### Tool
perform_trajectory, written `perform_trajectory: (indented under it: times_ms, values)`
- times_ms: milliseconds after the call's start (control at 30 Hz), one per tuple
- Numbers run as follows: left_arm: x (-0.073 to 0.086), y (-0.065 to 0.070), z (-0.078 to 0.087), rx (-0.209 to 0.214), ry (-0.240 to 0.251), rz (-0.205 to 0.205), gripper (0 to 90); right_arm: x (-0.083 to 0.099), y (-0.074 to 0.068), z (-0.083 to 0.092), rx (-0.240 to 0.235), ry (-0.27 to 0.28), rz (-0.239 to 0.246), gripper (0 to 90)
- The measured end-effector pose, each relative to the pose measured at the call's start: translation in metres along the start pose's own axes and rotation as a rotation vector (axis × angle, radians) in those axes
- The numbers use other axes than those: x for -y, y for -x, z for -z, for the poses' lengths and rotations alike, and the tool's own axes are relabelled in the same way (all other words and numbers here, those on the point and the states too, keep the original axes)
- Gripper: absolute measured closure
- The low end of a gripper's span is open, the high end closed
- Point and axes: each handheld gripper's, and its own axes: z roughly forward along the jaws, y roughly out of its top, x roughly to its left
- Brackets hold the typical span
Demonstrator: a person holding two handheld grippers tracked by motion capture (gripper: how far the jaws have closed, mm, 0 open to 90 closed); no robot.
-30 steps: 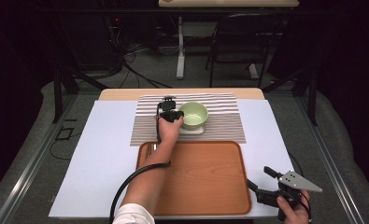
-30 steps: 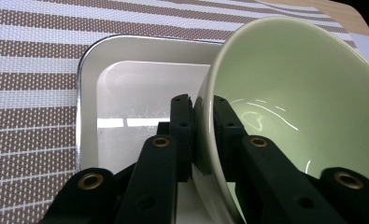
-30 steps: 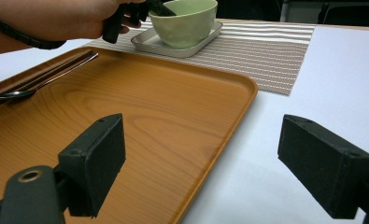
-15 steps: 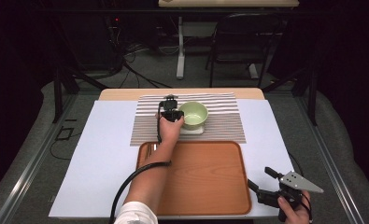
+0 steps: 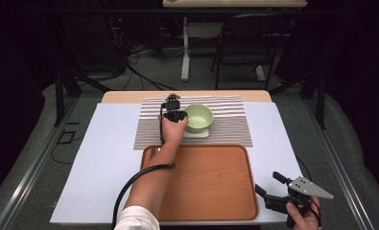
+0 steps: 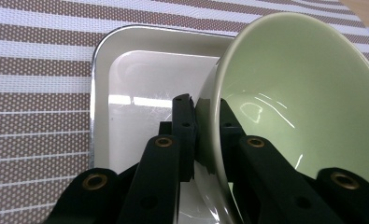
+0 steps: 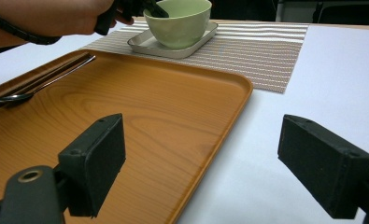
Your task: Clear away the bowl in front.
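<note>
Glossy pale-green bowl, tilted on its white dish; left gripper jaws pinch its rim, right gripper jaws gape wide.

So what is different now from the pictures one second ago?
Very little. The left gripper was already at the green bowl and is shut on its rim, one jaw inside and one outside; the bowl sits on the white plate as before. The right gripper stayed open beside the tray, and the spoon on the tray did not move.
</note>
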Motion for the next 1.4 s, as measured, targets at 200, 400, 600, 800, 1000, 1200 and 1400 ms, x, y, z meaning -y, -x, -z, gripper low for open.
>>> perform_trajectory:
  times_ms: [200, 400, 600, 800, 1000, 1200, 1400]
  values:
    - [-0.003, -0.003, 0.01, 0.01, -0.009, 0.019, 83.2, 0.0, 0.0, 0.0, -0.001, -0.005, -0.001, 14.7]
    - [-0.006, -0.007, 0.024, 0.031, -0.022, 0.062, 83.1, 0.0, -0.001, -0.001, -0.002, -0.003, 0.0, 14.7]
    - [-0.007, -0.006, 0.044, 0.025, -0.027, 0.033, 83.1, -0.001, -0.001, -0.001, -0.002, -0.005, 0.003, 14.7]
    - [-0.006, 0.0, 0.062, 0.043, -0.028, -0.016, 83.1, -0.001, -0.002, -0.002, -0.003, -0.006, 0.007, 14.6]
    - [-0.001, 0.005, 0.071, 0.071, -0.041, -0.047, 83.1, -0.002, -0.003, -0.003, -0.005, -0.005, 0.013, 14.6]
    - [0.012, 0.017, 0.078, 0.108, -0.059, -0.093, 83.0, -0.002, -0.003, -0.005, -0.008, -0.005, 0.014, 14.7]
    - [0.028, 0.031, 0.079, 0.159, -0.085, -0.148, 83.1, -0.002, -0.003, -0.006, -0.008, -0.009, 0.014, 14.6]
